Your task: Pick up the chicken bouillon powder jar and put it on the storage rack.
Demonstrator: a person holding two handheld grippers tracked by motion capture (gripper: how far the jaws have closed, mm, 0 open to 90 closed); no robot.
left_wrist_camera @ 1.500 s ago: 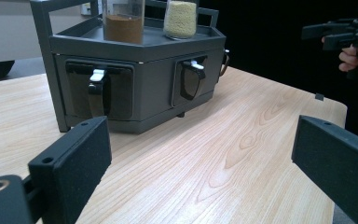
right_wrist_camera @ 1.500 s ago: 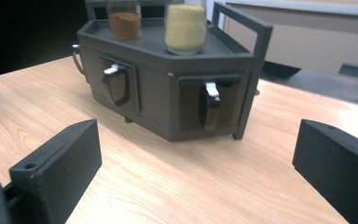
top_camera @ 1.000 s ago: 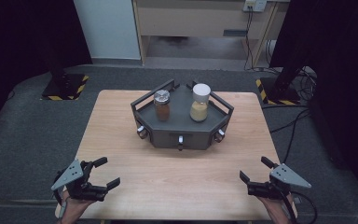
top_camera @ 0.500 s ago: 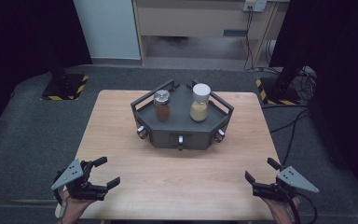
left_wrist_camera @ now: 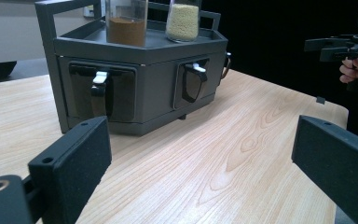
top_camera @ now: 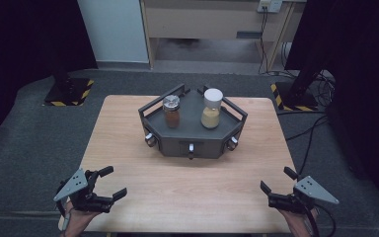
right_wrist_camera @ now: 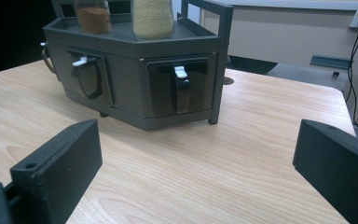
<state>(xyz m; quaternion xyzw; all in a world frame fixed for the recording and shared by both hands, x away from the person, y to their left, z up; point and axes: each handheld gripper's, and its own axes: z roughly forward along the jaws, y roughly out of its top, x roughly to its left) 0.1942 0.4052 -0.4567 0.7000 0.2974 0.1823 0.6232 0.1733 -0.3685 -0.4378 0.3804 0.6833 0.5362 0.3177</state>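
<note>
- Left gripper (top_camera: 109,183) at near-left table corner, jaws spread wide, nothing held; points toward table middle.
- Wooden table (top_camera: 128,128) bare between both grippers and the rack.
- Dark grey rack (top_camera: 192,138), six-sided, at far middle of table, well apart from both grippers; lies ahead and to the right of the left gripper, ahead and to the left of the right one. Long axis across the table, left to right.
- Neither gripper clearly nearer the rack; roughly equal stand-off on each side.
- On rack top: brown spice jar (top_camera: 171,111), metal lid, left; pale grain jar (top_camera: 211,108), white lid, right. Both upright, apart from each other.
- Brown jar on the left gripper's side, pale jar on the right gripper's: likely pairing for any reach, a judgement only.
- Latch handles (top_camera: 191,149) on rack front faces.
- Right gripper (top_camera: 275,186) at near-right table edge, jaws wide apart, empty.
- Count: grippers 2, jars 2, rack 1, latches seen 3.
</note>
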